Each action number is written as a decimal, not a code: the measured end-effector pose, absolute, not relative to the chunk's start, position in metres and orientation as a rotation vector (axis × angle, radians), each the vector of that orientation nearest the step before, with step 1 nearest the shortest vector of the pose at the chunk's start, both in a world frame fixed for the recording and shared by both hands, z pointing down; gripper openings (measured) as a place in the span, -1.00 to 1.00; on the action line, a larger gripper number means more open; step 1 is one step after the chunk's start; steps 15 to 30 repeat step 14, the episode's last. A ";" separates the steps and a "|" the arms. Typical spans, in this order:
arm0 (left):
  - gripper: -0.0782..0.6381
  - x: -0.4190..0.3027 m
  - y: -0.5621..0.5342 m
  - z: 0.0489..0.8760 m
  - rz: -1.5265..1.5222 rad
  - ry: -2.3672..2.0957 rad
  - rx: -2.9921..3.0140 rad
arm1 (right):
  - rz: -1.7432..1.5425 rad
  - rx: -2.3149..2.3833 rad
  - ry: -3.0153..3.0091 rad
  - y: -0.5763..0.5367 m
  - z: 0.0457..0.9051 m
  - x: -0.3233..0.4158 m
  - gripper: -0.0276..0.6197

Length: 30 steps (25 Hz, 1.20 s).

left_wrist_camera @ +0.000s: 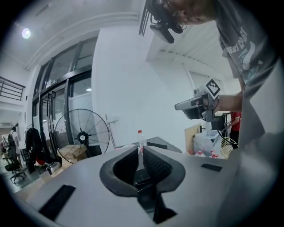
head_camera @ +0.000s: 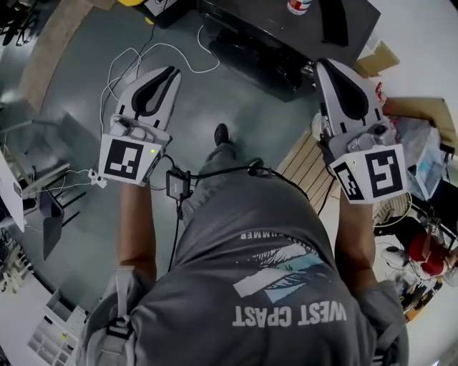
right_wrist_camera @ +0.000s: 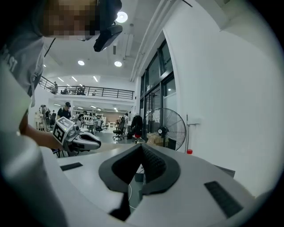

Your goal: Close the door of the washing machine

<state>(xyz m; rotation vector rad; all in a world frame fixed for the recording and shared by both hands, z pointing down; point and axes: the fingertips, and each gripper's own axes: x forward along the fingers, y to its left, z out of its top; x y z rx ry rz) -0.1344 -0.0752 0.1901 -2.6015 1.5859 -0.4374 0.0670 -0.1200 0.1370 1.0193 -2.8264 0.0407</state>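
Holding empty grippers out: left gripper (head_camera: 172,70) at ten o'clock, right gripper (head_camera: 323,63) at two, both jaws together; bottle (head_camera: 298,6) at twelve, cut off.

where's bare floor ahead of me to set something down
Widest free patch: the grey floor between the left tongs and right tongs, bordered by the shoe on the near side and the dark table beyond. A white cable loops across the floor beside the left tongs. The right edge is crowded: wooden pallet, cardboard box, plastic bag.
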 end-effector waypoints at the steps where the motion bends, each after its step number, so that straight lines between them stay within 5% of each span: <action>1: -0.66 -0.134 -0.071 0.186 -0.429 1.589 -2.593 | 0.030 1.021 -2.831 -0.115 0.133 0.070 -0.83; 30: -0.66 -0.121 -0.032 0.163 -0.359 1.576 -2.580 | -0.029 1.040 -2.841 -0.066 0.114 0.087 -0.83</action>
